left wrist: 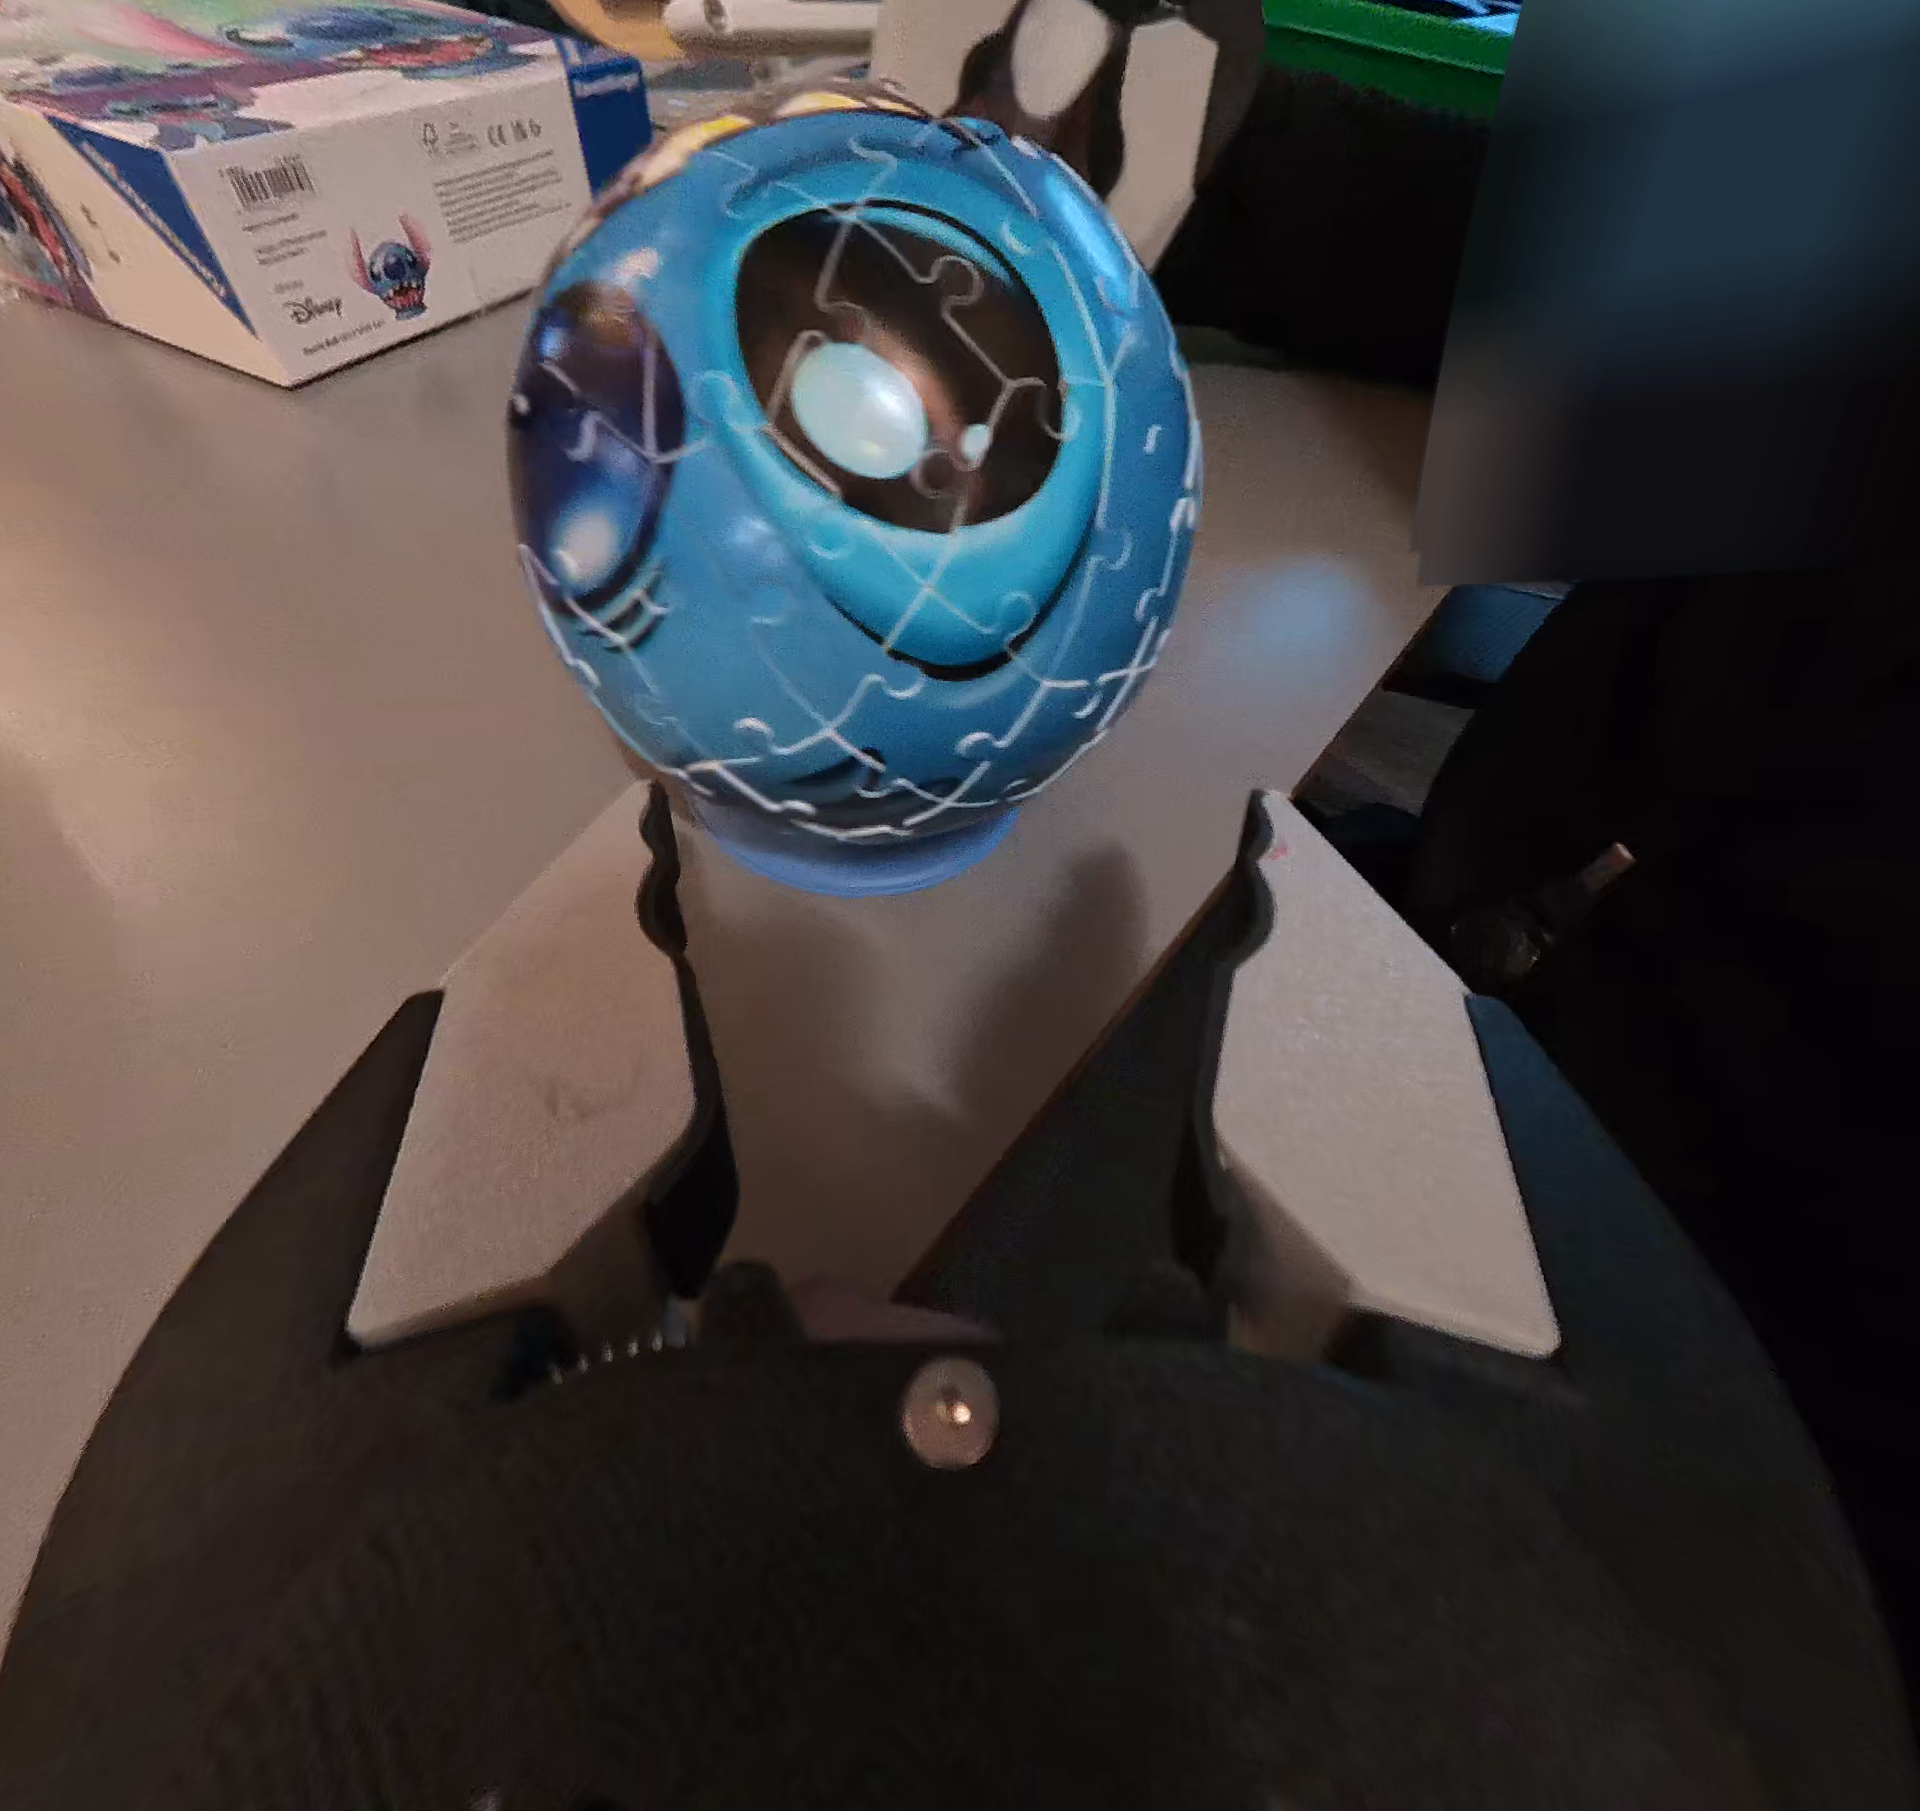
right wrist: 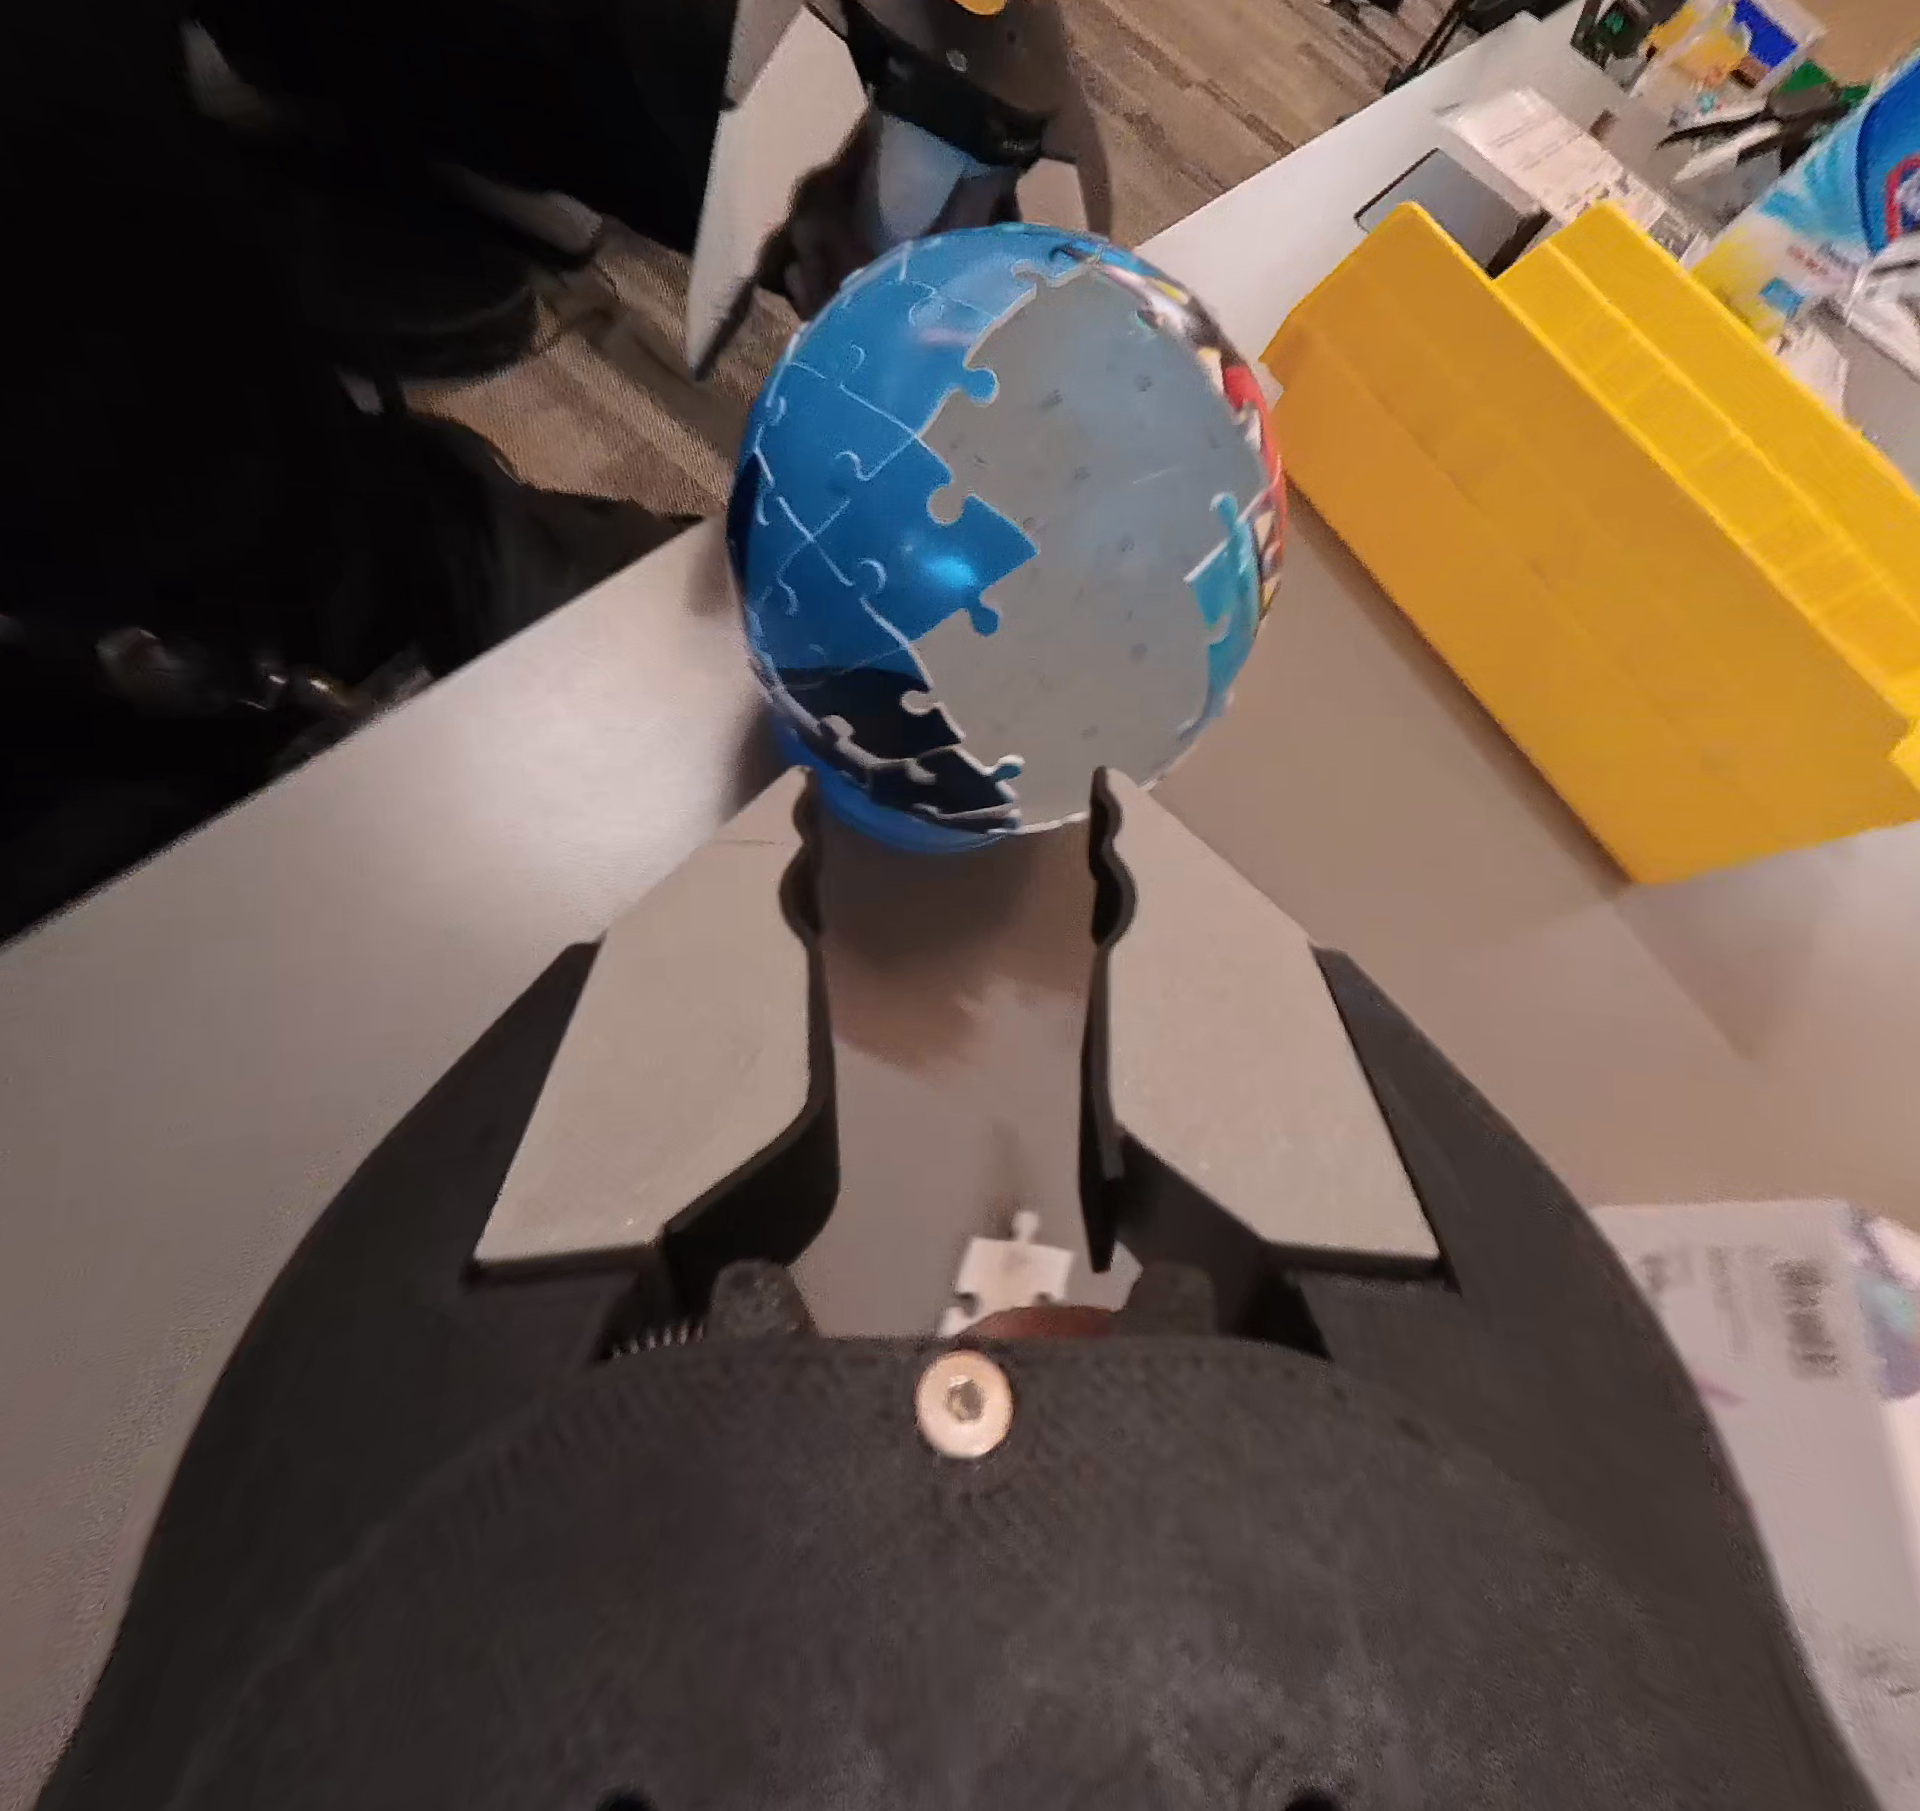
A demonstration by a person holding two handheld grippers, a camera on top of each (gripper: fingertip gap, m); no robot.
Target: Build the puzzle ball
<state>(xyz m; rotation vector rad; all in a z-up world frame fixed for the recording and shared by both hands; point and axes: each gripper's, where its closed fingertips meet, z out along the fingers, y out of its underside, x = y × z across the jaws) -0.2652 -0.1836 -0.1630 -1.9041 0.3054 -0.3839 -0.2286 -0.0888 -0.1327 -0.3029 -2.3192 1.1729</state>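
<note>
ball: puzzle ball (left wrist: 852,504) stands on a blue ring stand (left wrist: 883,852) on the bench (left wrist: 260,722), near the bench edge, directly ahead of both your grippers.
left gripper: left gripper (left wrist: 956,816) has its fingers spread wide and empty; tips sit just short of the stand, not touching as far as I can tell.
right gripper: right gripper (right wrist: 951,785) also has its fingers apart and holds nothing; tips sit at the ball's lower edge, contact unclear.
look, left side: blue pieces joined up, a big dark eye with a pale highlight, seams show as white lines.
look, right side: large grey patch (right wrist: 1091,556) reads as a gap with no coloured pieces; jagged blue edge beside it, a strip of red and yellow at the far side.
progress: my read is well along, with that patch left to fill.
spare piece: one pale loose piece (right wrist: 1008,1268) lies on the bench between your right fingers, close to the gripper body.
risk 1: ball only rests on the ring; a sideways nudge from either tip likely rolls it off, and the bench edge is close.
risk 2: squeezing hard near the gap could pop the joined pieces apart.
risk 3: the flat loose piece is hard to pinch off the bench and may skid away.
blur: both views are soft, so fine contact is a guess.
</note>
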